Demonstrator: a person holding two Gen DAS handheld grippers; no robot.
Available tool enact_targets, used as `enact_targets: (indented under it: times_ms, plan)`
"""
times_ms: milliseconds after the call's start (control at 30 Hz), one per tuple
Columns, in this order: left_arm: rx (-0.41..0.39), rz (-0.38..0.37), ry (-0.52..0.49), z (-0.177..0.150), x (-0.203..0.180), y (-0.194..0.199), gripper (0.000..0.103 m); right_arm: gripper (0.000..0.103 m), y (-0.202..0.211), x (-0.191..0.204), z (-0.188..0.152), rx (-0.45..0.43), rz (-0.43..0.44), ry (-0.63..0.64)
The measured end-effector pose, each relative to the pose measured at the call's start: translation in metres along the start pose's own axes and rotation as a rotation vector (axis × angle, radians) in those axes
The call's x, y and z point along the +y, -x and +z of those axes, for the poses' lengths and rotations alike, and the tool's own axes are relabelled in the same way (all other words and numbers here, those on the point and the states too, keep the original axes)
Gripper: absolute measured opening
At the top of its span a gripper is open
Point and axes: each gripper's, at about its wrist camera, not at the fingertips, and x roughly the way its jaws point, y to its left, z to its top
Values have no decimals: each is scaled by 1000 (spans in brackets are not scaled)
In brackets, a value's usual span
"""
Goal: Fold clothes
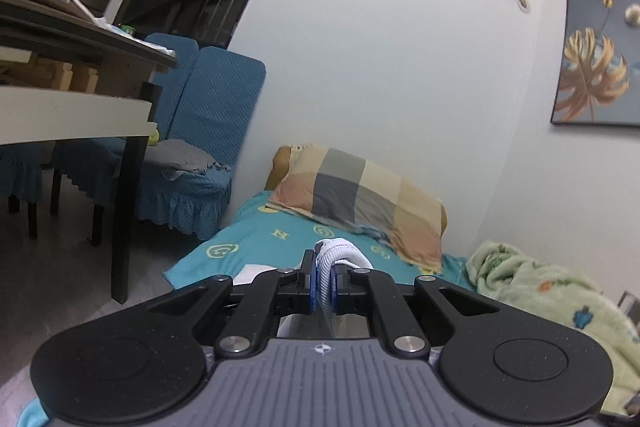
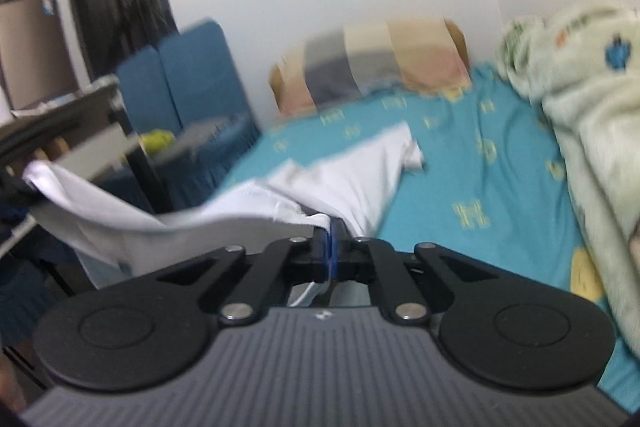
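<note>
From the left wrist view, the left gripper (image 1: 323,277) is pressed together on a ribbed hem of the white garment (image 1: 340,251), which bunches up between the blue pads. Beyond it lies the bed (image 1: 248,239) in a teal sheet, with a checked pillow (image 1: 356,195) at the wall end and a pale green blanket (image 1: 532,283) heaped to the right. A dark tabletop (image 1: 80,35) and blue-covered chairs (image 1: 192,147) stand to the left of the bed, so room on that side is tight.

From the right wrist view, blurred by motion, the right gripper (image 2: 331,247) pinches another stretch of the same garment's edge. The white garment (image 2: 344,171) hangs as a slack sheet between the two grips, its far end trailing onto the bed (image 2: 460,163). The cloth looks light, soft and limp; it should sag wherever unsupported, so corners and hems seem the best holds. The open teal stretch between pillow (image 2: 372,63) and blanket (image 2: 592,99) looks like the freest place to lay it flat.
</note>
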Motion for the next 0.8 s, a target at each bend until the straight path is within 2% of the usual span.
enact_targets:
  times_ms: [233, 400, 667, 800]
  plan:
    - [-138, -1, -16, 52, -16, 48, 6, 4, 73, 25, 59, -220, 57, 39]
    - [-237, -5, -29, 91, -29, 84, 6, 4, 136, 43, 116, -397, 90, 50]
    - [-410, -115, -113, 193, -94, 185, 6, 4, 260, 69, 199, -653, 127, 66]
    - [-480, -170, -143, 239, -126, 240, 6, 4, 326, 80, 232, -750, 140, 88]
